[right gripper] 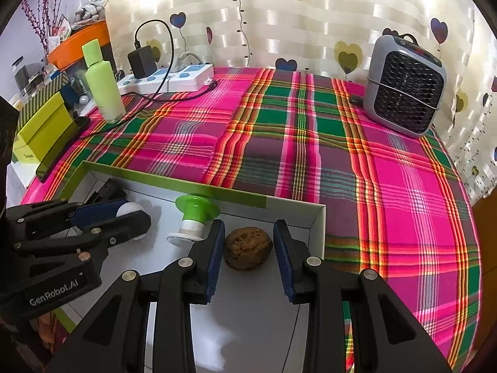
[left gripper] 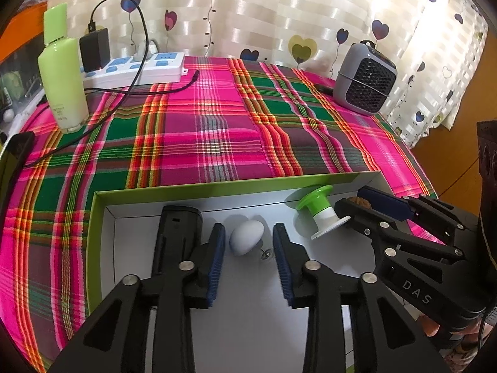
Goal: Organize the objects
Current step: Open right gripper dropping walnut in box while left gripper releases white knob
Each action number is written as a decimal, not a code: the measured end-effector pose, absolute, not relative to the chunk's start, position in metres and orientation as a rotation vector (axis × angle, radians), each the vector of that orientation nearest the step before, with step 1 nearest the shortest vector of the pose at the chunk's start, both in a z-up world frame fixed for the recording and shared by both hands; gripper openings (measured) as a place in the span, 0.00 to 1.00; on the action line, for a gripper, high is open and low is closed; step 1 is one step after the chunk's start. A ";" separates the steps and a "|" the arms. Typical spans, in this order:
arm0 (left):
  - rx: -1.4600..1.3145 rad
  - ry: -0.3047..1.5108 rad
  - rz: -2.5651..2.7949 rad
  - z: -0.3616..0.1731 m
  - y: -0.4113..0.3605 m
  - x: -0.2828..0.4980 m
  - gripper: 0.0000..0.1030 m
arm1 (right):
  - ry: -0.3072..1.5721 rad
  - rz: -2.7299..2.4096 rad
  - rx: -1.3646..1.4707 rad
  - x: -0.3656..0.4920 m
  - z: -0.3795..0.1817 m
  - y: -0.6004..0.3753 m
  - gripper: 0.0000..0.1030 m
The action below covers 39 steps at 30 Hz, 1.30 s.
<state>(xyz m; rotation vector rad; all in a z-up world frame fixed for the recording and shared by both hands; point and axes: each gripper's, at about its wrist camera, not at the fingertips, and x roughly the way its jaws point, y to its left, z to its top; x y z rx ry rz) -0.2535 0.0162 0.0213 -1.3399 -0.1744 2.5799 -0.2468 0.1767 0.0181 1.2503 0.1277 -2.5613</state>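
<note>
Left wrist view: the left tool (left gripper: 248,242) is spread around a white egg (left gripper: 246,237) on the box (left gripper: 192,189) floor, pads clear of it. The right tool (right gripper: 248,245) likewise brackets a walnut (right gripper: 248,248), apparently released. Beside a green stopper (right gripper: 194,214), three things look sorted; both tools tilt downward.

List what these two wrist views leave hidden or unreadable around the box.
- Black object in the white box: left wrist view, lower part behind the left gripper; type unclear.
- White egg-shaped object: right wrist view, mostly behind the left gripper's fingers.
- Walnut: left wrist view, only a sliver inside the right gripper.
- Green bottle: label too small to read.
- Box's near edge: cut off by the frame bottom.
</note>
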 end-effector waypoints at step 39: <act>-1.268 -0.180 2.727 0.057 0.003 -0.164 0.39 | 0.029 -2.611 1.104 -0.167 0.052 0.177 0.46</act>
